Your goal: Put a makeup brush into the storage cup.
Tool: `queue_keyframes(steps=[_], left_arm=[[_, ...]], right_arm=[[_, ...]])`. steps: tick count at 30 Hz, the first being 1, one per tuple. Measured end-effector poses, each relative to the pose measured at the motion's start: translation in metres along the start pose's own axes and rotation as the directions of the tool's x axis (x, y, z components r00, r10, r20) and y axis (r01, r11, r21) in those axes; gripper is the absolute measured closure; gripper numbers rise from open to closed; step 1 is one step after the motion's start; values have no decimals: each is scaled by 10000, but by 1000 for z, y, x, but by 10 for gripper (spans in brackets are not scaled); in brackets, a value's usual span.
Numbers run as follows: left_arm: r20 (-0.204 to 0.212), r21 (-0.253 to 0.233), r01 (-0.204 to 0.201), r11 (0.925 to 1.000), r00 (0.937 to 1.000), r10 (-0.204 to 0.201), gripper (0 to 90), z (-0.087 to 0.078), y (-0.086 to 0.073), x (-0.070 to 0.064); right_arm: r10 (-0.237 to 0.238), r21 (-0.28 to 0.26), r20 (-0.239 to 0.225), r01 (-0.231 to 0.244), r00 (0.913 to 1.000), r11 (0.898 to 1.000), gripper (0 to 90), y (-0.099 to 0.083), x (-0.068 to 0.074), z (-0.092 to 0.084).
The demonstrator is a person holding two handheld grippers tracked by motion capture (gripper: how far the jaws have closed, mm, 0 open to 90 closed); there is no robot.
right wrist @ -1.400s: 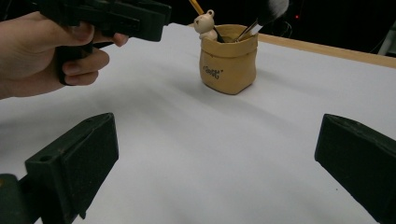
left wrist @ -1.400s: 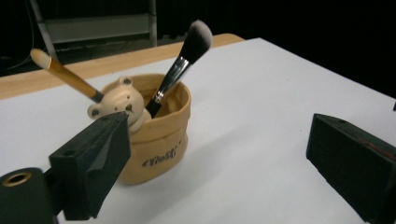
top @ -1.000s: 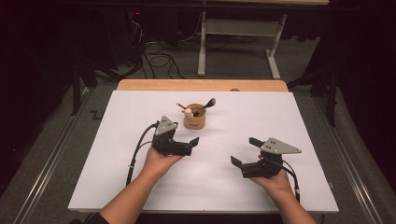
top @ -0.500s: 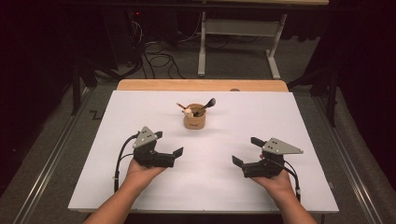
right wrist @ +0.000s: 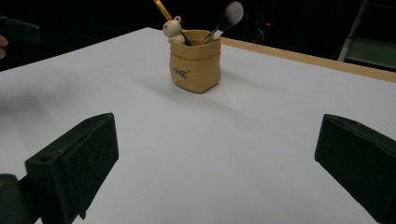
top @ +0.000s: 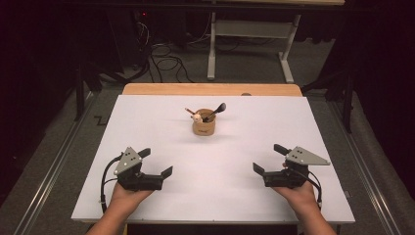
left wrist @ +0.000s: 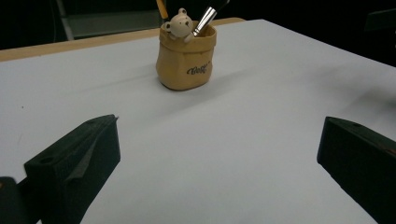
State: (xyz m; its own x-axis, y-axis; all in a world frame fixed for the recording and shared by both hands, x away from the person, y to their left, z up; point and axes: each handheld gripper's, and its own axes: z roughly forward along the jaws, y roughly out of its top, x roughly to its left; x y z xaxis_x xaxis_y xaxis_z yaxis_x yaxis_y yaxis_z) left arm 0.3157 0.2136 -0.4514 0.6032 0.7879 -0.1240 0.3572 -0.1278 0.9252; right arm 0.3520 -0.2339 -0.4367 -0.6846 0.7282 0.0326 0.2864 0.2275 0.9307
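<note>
Left hand-held gripper point(top: 156, 164) sits lower left of the high view, jaws spread apart, nothing between them, held by a hand point(top: 125, 196) coming in from the bottom edge. Right hand-held gripper point(top: 270, 159) lower right, jaws also apart and empty, second hand point(top: 298, 195) under it. Both over the white tabletop point(top: 244, 215), well apart from each other. Tan pouch-shaped holder point(top: 203, 125) stands upright in the upper middle of the frame, well clear of both grippers, roughly between them and farther up. A small bear figure point(top: 197, 117), a dark brush point(top: 217, 110) and a pencil-like stick point(top: 189, 111) poke out of it

Left gripper view: two black jaws at lower left and lower right corners, wide gap, bare tabletop point(left wrist: 210, 154) between them. Holder point(left wrist: 186, 58) at top centre, upright, dark lettering on its front, too small to read. Bear figure point(left wrist: 179, 24) on its rim, brush point(left wrist: 205, 19) leaning right beside it

Right gripper view: jaws again at both lower corners, wide apart, empty. Holder point(right wrist: 195, 59) upper centre, upright on the tabletop point(right wrist: 224, 154). Bear figure point(right wrist: 173, 28) at its left rim, brush point(right wrist: 228, 16) leaning to upper right, orange stick point(right wrist: 162, 9) leaning to upper left
</note>
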Motion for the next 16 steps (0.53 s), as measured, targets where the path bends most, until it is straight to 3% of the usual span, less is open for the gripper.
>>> queue_keyframes(steps=[4, 6, 16], left_arm=[[-143, -115, -377, 9992, 9992, 375, 3, -2, -1, 2], [-3, -157, -77, 9998, 10000, 77, 3, -1, -1, 5], [-73, -138, -231, 9996, 9997, 230, 3, -1, 0, 3]], right_arm=[[209, -44, 163, -209, 9996, 9998, 1, -4, -5, -7], [293, 51, 185, -294, 9994, 9996, 1, -6, -8, -7], [110, 7, 292, -110, 9995, 9999, 1, -7, -7, -6]])
